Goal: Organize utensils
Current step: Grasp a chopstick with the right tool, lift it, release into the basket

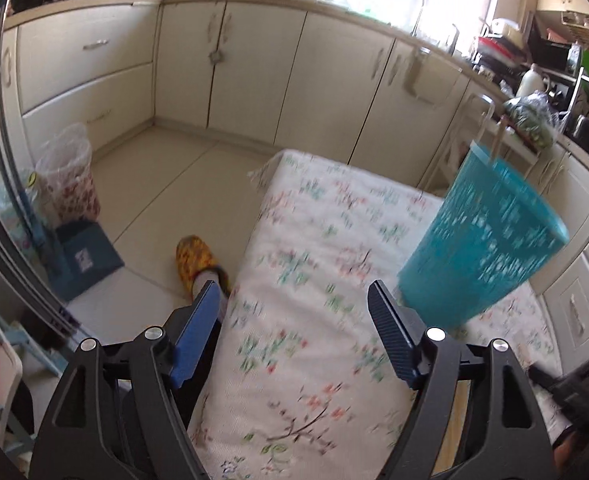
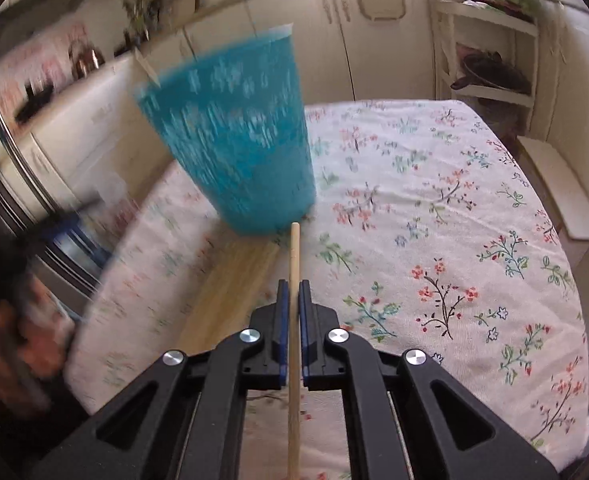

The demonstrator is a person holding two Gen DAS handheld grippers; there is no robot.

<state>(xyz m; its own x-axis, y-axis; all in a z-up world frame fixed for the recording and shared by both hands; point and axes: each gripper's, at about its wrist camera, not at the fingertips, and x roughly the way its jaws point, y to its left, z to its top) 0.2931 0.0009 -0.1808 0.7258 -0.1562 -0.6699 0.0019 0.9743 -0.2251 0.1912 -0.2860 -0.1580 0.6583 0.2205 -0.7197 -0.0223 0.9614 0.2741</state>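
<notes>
Your left gripper (image 1: 294,300): released, empty, near the teal basket (image 1: 482,236) | your right gripper (image 2: 293,292): clenched on a wooden chopstick (image 2: 294,248), tip just before the basket | basket: on floral tablecloth (image 2: 434,220)

No text, label, brand, number or sign could be read anywhere in either view. A pale sticker (image 1: 82,259) on a blue dustpan (image 1: 88,258) was too blurred to make out.
</notes>
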